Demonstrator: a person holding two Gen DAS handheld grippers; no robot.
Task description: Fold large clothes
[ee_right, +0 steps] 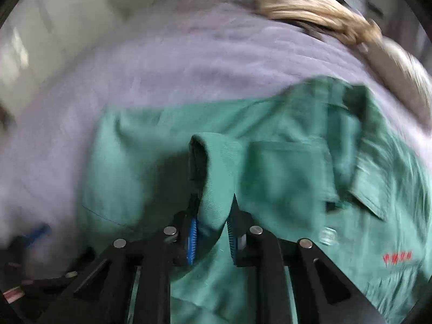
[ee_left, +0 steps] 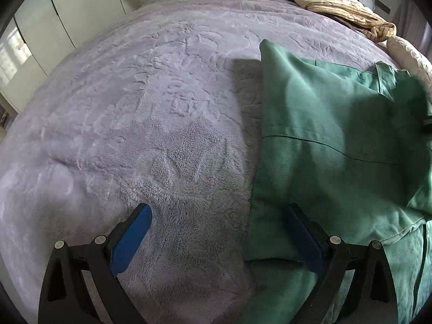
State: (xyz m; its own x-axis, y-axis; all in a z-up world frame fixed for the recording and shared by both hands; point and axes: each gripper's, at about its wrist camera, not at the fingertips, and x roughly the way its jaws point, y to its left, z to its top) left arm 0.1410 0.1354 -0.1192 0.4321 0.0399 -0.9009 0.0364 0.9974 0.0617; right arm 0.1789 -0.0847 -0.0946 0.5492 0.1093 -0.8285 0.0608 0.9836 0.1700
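Green work shirt (ee_right: 270, 167) lies spread on a lilac bed blanket (ee_left: 162, 94), a fold of it pinched in the narrow right tongs (ee_right: 212, 232), while the left tongs (ee_left: 218, 232) gape wide and empty beside its edge; folding seems mid-step, next carrying that fold across.

Right gripper (ee_right: 213, 216) pinches raised fold of green shirt (ee_right: 283, 172), blue-padded fingers (ee_right: 192, 239) pressed on cloth. Shirt spread on lilac bedspread (ee_right: 162, 62). Red lettering (ee_right: 397, 257) at lower right. Beige cloth (ee_right: 310, 8) beyond, blurred.
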